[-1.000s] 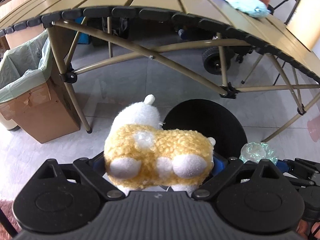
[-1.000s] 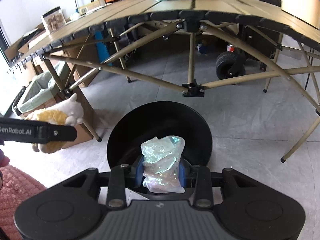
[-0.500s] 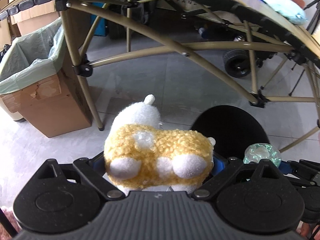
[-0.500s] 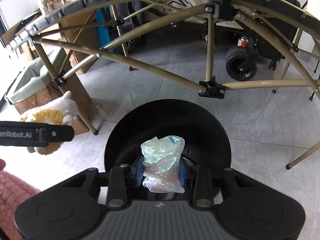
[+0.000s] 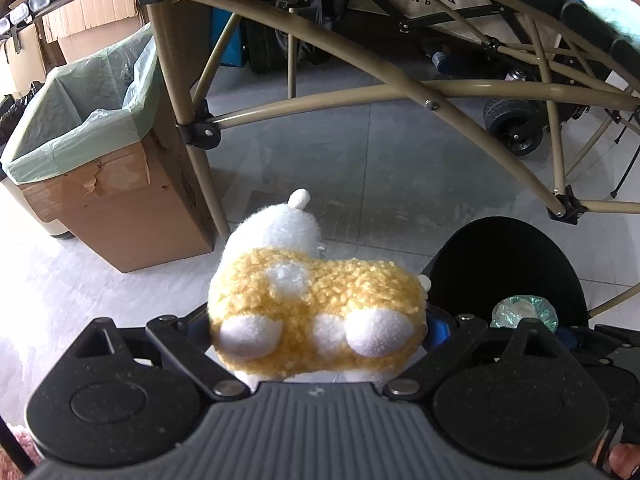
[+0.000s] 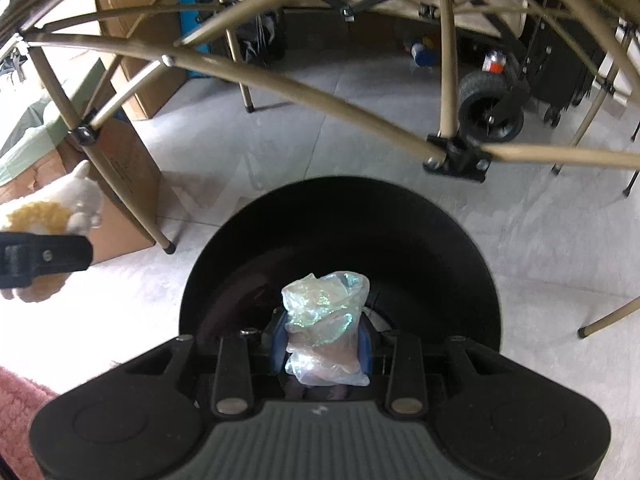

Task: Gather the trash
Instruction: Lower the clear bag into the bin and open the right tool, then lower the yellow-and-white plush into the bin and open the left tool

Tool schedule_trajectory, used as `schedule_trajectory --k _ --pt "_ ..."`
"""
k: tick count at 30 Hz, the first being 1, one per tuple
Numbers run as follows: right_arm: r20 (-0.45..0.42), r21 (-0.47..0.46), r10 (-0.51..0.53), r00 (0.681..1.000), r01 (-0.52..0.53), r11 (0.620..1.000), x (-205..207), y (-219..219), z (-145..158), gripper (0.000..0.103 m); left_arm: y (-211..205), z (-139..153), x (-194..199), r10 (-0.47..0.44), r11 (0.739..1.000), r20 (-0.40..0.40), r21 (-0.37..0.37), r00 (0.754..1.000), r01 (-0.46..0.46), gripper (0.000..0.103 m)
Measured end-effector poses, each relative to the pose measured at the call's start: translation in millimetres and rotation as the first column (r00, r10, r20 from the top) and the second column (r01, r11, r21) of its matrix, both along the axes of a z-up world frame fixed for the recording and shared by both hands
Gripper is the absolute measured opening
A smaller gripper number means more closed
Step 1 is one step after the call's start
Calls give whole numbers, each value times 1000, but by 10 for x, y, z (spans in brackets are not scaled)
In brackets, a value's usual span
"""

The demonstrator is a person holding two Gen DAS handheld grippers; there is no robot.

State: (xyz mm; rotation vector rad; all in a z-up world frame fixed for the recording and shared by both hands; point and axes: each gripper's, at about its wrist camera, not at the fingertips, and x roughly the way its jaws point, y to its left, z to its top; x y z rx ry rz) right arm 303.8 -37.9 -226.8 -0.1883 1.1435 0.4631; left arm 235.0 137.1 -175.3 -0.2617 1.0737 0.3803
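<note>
crumpled wrapper (image 6: pixel 325 320) clenched between right gripper (image 6: pixel 322 342) fingers, over the open mouth of the black bin (image 6: pixel 340 216) | plush toy (image 5: pixel 316 304) clenched in left gripper (image 5: pixel 318 326), left of bin rim | lined cardboard box (image 5: pixel 100 168) against bench leg (image 5: pixel 180 120) | bare floor (image 5: pixel 360 168) open beyond

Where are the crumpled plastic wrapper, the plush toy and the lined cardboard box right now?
crumpled plastic wrapper (image 6: pixel 324 328), right wrist view, middle of the wad between the jaws.
plush toy (image 5: pixel 316 308), left wrist view, yellow fleece of its body.
lined cardboard box (image 5: pixel 120 204), left wrist view, bare brown front wall below the green liner.
</note>
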Motion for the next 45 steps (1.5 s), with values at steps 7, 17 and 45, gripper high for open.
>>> schedule_trajectory --k 7,17,45 --pt "-109 -37 -52 993 48 998 44 -47 -208 34 -10 -42 13 -1 1000 -17 -3 1000 1 96" --pt "-125 -70 -106 987 98 993 55 -137 -270 74 -24 -43 3 -15 1000 -12 1 1000 15 96" --pt "3 48 -82 997 81 995 -328 -504 636 103 -119 108 -73 -32 999 49 0 998 33 96"
